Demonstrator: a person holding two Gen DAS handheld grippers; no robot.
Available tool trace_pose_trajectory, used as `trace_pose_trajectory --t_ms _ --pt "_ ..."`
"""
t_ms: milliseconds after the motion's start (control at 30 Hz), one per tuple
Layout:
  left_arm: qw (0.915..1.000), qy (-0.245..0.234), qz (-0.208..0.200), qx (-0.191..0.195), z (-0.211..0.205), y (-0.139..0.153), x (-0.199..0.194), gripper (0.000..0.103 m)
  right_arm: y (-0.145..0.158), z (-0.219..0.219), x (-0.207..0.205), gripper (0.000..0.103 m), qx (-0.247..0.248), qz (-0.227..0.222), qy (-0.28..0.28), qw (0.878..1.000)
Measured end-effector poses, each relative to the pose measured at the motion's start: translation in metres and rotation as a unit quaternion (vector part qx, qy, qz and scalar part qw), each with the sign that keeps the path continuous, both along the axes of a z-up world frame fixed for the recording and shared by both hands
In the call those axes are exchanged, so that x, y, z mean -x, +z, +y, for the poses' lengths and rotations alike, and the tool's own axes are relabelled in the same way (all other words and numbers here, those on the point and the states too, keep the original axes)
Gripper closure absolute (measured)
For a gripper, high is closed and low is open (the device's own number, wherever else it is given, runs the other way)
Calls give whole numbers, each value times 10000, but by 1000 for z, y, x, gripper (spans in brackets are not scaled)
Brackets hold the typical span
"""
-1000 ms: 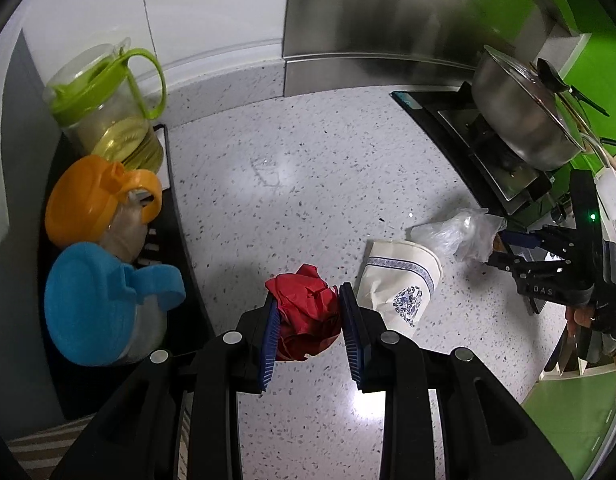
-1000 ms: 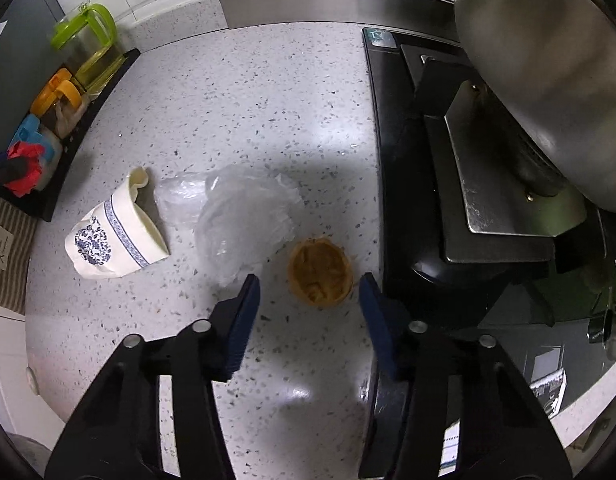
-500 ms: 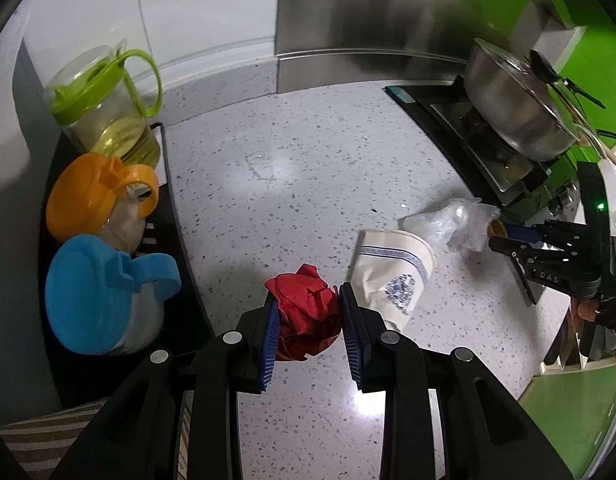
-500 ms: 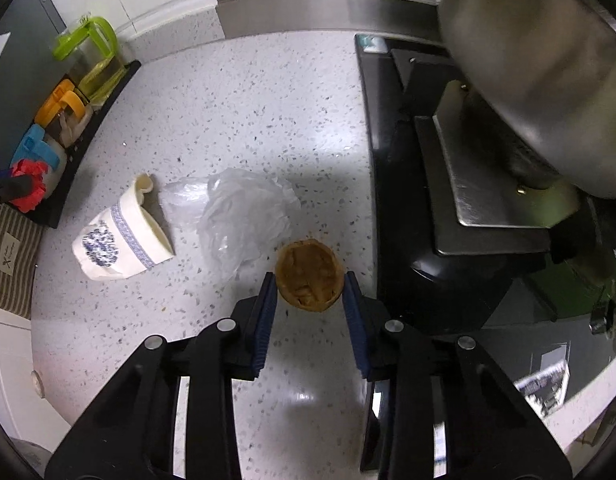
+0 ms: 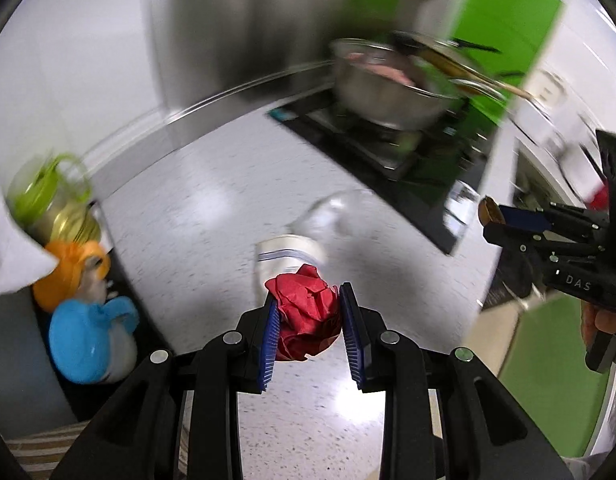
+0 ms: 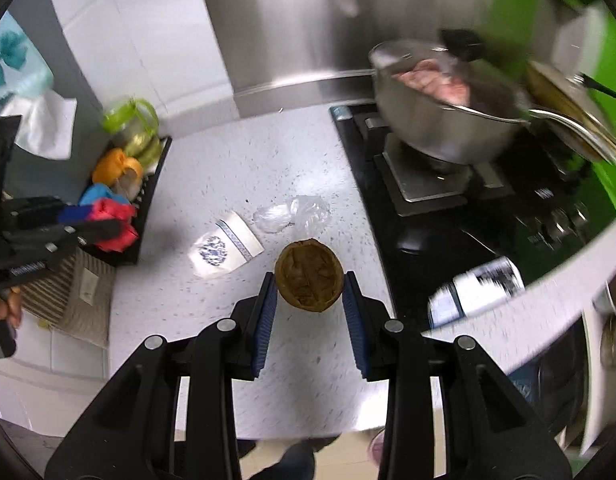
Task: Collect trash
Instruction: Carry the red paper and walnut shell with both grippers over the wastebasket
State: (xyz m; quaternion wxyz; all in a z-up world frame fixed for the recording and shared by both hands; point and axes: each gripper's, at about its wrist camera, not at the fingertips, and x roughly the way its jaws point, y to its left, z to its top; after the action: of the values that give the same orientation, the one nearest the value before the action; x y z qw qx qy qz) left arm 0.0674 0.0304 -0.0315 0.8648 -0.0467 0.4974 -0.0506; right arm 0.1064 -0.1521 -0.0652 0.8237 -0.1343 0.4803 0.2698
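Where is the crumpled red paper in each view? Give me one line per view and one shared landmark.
Left wrist view: the crumpled red paper sits low in the centre, clamped between the left gripper jaws.
Right wrist view: far left at mid-height, held in that same gripper, in front of the jar rack.
Shared landmark: the blue-patterned paper cup lying on the counter.

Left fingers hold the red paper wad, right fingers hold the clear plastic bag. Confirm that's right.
Not quite. The left fingers do clamp the red paper wad, but the right fingers grip a brown walnut shell half, as the right wrist view shows. The clear plastic bag lies on the counter beside the paper cup.
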Motion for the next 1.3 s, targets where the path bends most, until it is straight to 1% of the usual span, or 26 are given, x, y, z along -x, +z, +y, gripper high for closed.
trace_pose_trajectory --t_ms 133,233,300,367,400,500,600,700,833,900,1000,1100,1133,1200,1300 --pt "9977 -676 -13 -89 -30 0 5 74 16 -31 41 70 -8 -232 -644 9977" --pt "9938 -1106 -7 -132 -56 -2 10 74 21 -55 68 70 37 -302 -1081 9937" --pt "9896 -1432 -23 -133 -81 -3 15 74 23 -76 84 70 55 -331 -1358 9902" --pt "9855 -1693 -33 -131 -102 -4 19 74 26 -105 104 70 72 -382 -1725 9842" --pt "9831 -1827 -44 -139 -114 -4 21 74 27 -113 111 70 83 -403 -1824 9824" --pt "9730 -2301 -79 -171 -162 -7 32 74 28 -161 141 69 92 -476 -2360 9705" --pt "9647 -2625 -65 -189 -202 -13 42 74 25 -201 166 69 122 -513 -2754 9599" --pt "9553 -2947 -23 -242 -255 -24 55 74 15 -253 195 69 112 -464 -3145 9481" --pt "9482 -3168 52 -241 -311 -40 70 74 -3 -308 219 69 130 -299 -3446 9382" --pt "9455 -3245 104 -248 -335 -51 74 74 -15 -332 228 69 140 -206 -3528 9354" --pt "9413 -3357 258 -240 -372 -77 75 74 -37 -364 234 69 166 -16 -3627 9318" --pt "9354 -3498 449 -257 -403 -110 73 74 -64 -391 235 69 146 160 -3755 9266" --pt "9321 -3572 540 -278 -415 -126 71 74 -76 -400 233 69 129 230 -3812 9241" --pt "9274 -3676 630 -297 -427 -148 68 74 -98 -413 231 69 118 318 -3918 9194" --pt "9171 -3891 794 -345 -451 -193 62 74 -128 -426 228 69 83 393 -4037 9140"
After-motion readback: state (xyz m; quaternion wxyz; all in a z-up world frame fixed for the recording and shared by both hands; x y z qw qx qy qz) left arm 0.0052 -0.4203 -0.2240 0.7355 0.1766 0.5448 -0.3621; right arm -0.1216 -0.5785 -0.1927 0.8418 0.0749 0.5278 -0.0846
